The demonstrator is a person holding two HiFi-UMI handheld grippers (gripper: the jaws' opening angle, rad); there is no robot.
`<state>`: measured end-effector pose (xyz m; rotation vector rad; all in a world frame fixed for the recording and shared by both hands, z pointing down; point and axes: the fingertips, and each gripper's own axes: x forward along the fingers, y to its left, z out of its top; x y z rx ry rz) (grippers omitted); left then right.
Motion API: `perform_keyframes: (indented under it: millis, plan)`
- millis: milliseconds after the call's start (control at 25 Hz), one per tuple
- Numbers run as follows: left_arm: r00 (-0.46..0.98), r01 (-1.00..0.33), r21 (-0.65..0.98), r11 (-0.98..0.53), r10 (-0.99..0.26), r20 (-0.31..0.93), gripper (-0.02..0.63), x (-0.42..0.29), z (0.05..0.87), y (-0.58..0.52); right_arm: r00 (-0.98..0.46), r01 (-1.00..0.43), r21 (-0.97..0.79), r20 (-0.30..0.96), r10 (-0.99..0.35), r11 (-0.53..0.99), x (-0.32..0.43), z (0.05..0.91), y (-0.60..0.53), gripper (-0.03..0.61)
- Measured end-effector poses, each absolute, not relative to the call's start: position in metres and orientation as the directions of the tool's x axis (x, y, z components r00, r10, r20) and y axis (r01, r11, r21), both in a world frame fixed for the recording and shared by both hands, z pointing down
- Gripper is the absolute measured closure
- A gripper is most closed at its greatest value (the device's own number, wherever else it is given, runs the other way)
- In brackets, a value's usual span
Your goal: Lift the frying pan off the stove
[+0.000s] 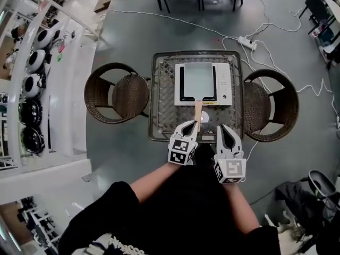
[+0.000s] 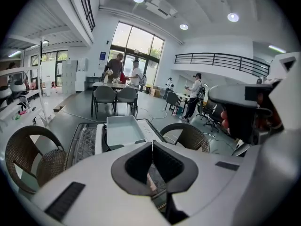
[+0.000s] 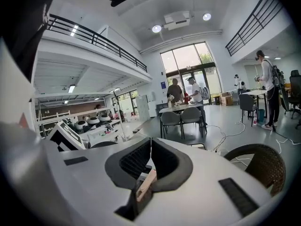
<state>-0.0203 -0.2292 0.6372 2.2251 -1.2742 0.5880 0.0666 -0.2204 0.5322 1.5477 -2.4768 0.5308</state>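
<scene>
Square grey frying pan (image 1: pixel 197 82) sits on flat white stove (image 1: pixel 224 84), centre of table (image 1: pixel 159 116). Wooden handle (image 1: pixel 198 112) points to near edge, likely for reach. Left gripper (image 1: pixel 193 125): jaws closed, empty, tips at handle end. Right gripper (image 1: pixel 223 128): closed, empty, just beside.

Pale grey pan (image 1: pixel 197 81), tan handle (image 1: pixel 198 112), white stove (image 1: pixel 224 84), dark brown woven chairs (image 1: pixel 114 93), seemingly mesh-patterned table (image 1: pixel 162 110).

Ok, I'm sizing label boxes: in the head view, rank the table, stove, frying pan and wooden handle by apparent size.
Largest to smallest:
1. table
2. stove
3. frying pan
4. wooden handle
All lie at similar depth, so the order holds.
</scene>
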Motion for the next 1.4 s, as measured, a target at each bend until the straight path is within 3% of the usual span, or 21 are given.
perform_keyframes:
  millis: [200, 400, 600, 760, 1280, 1400]
  plan:
    - [0.440, -0.890, 0.222, -0.400, -0.617, 0.653, 0.586, -0.021, 0.672, -0.255, -0.507, -0.861, -0.188, 0.364, -0.781, 0.472, 0.069, 0.544, -0.252, 0.548]
    - [0.423, -0.903, 0.295, -0.311, -0.536, 0.730, 0.496, -0.017, 0.713, -0.275, -0.527, -0.849, -0.184, 0.373, -0.764, 0.496, 0.075, 0.549, -0.282, 0.548]
    - [0.380, -0.923, 0.293, -0.251, -0.461, 0.802, 0.367, -0.011, 0.754, -0.291, -0.523, -0.852, -0.218, 0.376, -0.765, 0.476, 0.086, 0.552, -0.298, 0.548]
    - [0.355, -0.935, 0.304, -0.186, -0.411, 0.840, 0.336, -0.006, 0.782, -0.300, -0.503, -0.864, -0.256, 0.387, -0.772, 0.435, 0.105, 0.564, -0.308, 0.548]
    - [0.378, -0.923, 0.358, -0.143, -0.154, 0.913, 0.337, 0.009, 0.832, -0.300, -0.475, -0.879, -0.267, 0.406, -0.781, 0.396, 0.146, 0.580, -0.354, 0.548]
    - [0.379, -0.922, 0.362, -0.135, -0.136, 0.915, 0.388, 0.010, 0.837, -0.302, -0.468, -0.882, -0.278, 0.406, -0.785, 0.381, 0.154, 0.581, -0.358, 0.548]
